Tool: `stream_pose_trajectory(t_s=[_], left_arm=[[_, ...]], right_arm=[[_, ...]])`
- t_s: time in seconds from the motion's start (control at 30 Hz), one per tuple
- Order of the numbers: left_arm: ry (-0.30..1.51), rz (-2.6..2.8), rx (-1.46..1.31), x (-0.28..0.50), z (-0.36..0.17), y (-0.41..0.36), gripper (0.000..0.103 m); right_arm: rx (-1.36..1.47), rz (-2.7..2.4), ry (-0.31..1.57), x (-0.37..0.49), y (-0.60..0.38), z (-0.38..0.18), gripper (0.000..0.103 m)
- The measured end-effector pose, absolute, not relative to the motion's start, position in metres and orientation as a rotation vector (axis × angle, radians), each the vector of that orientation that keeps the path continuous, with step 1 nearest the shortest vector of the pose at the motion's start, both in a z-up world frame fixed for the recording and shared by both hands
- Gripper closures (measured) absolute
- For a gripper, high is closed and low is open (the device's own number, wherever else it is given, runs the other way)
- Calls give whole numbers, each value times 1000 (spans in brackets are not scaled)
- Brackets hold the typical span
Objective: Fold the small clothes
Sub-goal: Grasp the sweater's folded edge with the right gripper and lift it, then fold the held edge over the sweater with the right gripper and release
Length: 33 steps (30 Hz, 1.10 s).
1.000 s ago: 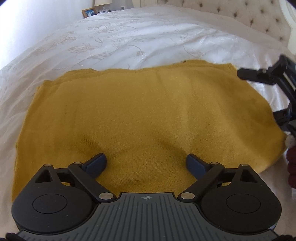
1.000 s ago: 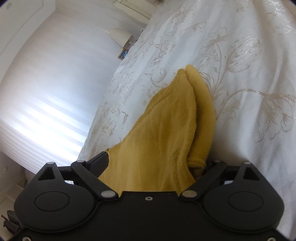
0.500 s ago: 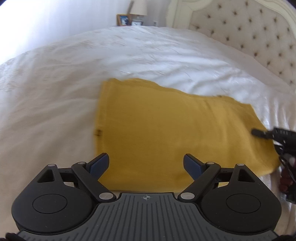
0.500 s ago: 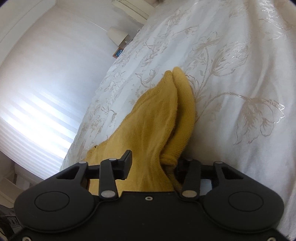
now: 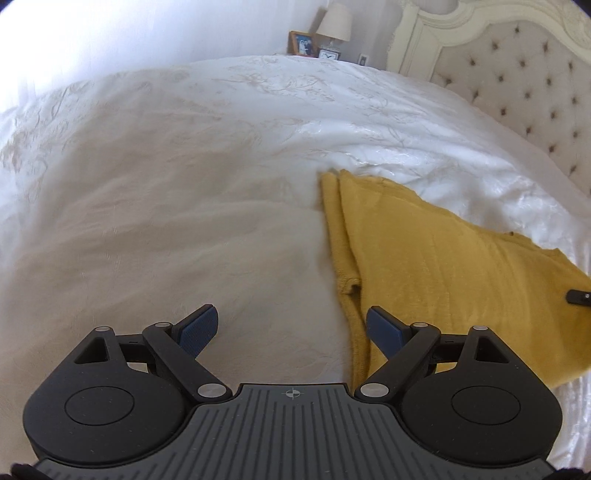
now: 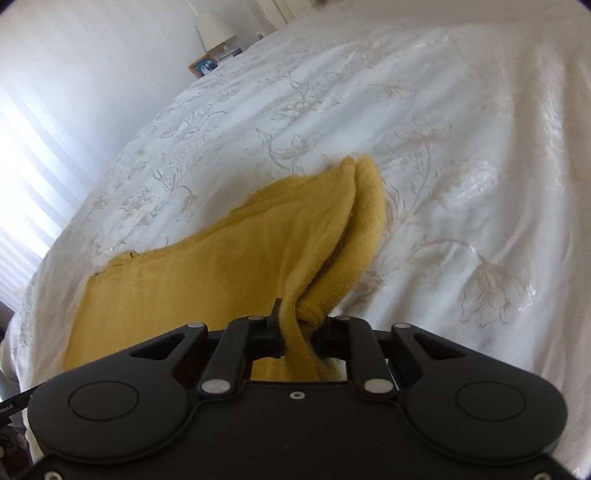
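Surface: white bedspread (image 5: 184, 206) with a pale floral pattern.
Room: tufted headboard (image 5: 517, 85), one lamp (image 5: 334, 22), one framed photo (image 5: 300, 42), one small clock (image 5: 328, 54) past the far side of the bed.
Cloth: one mustard cloth (image 5: 443, 266), folded, lying on the bedspread.
Left gripper (image 5: 293, 328): fingers spread wide, holding nothing, its right pad over the cloth's edge.
Right gripper (image 6: 297, 328): pinched tight on a bunched edge of the cloth.

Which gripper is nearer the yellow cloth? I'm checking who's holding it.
Right. The right gripper is clamped on the yellow cloth; the left gripper hangs open beside its edge.
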<state>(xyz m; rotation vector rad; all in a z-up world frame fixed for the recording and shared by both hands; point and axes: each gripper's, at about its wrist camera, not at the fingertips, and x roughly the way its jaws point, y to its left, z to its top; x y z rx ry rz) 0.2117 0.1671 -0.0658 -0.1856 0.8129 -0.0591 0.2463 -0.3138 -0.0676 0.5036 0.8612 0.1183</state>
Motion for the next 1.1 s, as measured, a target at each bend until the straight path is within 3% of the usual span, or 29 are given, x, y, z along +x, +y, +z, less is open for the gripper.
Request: stream_pose_trajectory(t_s=[0.33,0.83,0.93,1.1], left_arm=[[770,-77,-235,191,-59,193,15],[719,-10,-301,182,-46,224,15],[724,-11,-305,182,-48,225,15],[729,-23,-304,183,-50,223,15]], right_arm=[[313,244,797,264,-207,21,84],[109,376,920,289,-33,-22,84],[63,369,958,297,-17,-33,78],[63,515,945,288,-4,-32,53]])
